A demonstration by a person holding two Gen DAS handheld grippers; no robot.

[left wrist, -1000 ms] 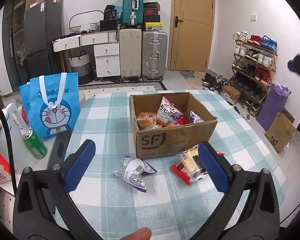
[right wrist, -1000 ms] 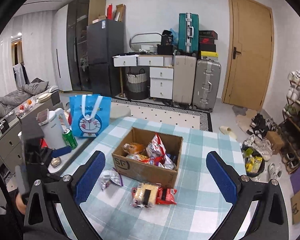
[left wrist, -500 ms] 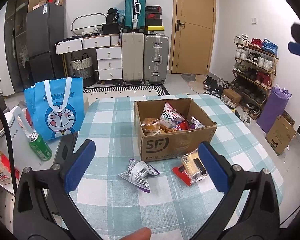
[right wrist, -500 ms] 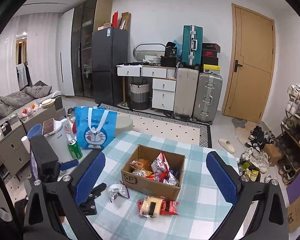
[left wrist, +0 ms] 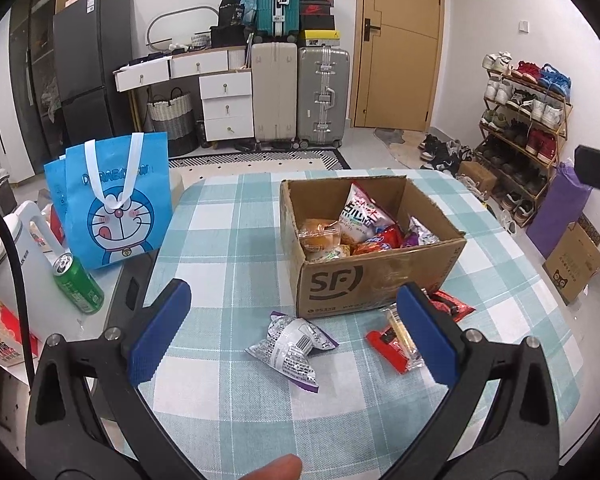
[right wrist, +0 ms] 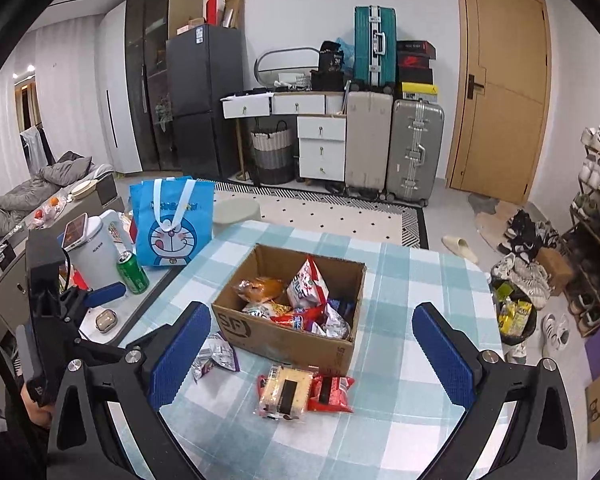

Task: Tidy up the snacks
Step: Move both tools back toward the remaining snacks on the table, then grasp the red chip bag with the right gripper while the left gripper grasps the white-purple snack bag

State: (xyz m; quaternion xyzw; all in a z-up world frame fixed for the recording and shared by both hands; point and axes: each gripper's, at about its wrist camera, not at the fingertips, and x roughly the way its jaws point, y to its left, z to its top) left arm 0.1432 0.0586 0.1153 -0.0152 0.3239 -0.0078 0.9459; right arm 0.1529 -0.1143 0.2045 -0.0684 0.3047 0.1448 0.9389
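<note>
An open SF cardboard box [left wrist: 374,280] [right wrist: 284,336] holding several snack packs stands on the checked table [left wrist: 228,240]. In front of it lie a silver-purple packet [left wrist: 290,346] [right wrist: 216,356], a clear cracker pack [right wrist: 286,392] [left wrist: 398,330] and a red packet [right wrist: 332,394] [left wrist: 448,304]. My left gripper [left wrist: 294,334] is open and empty, hovering above the silver-purple packet. My right gripper [right wrist: 312,354] is open and empty, high above the box's near side. The left gripper also shows at the left edge of the right wrist view [right wrist: 76,300].
A blue Doraemon bag [left wrist: 116,204] [right wrist: 172,222], a green can [left wrist: 78,282] [right wrist: 132,272] and a white kettle [right wrist: 94,248] stand on a side surface to the left. Suitcases, drawers and a fridge line the far wall; a shoe rack [left wrist: 528,120] stands on the right.
The left gripper has drawn back and shifted slightly, so the box and packets sit lower and more to the right. The right gripper has risen and pulled away from the table. Both stay open.
</note>
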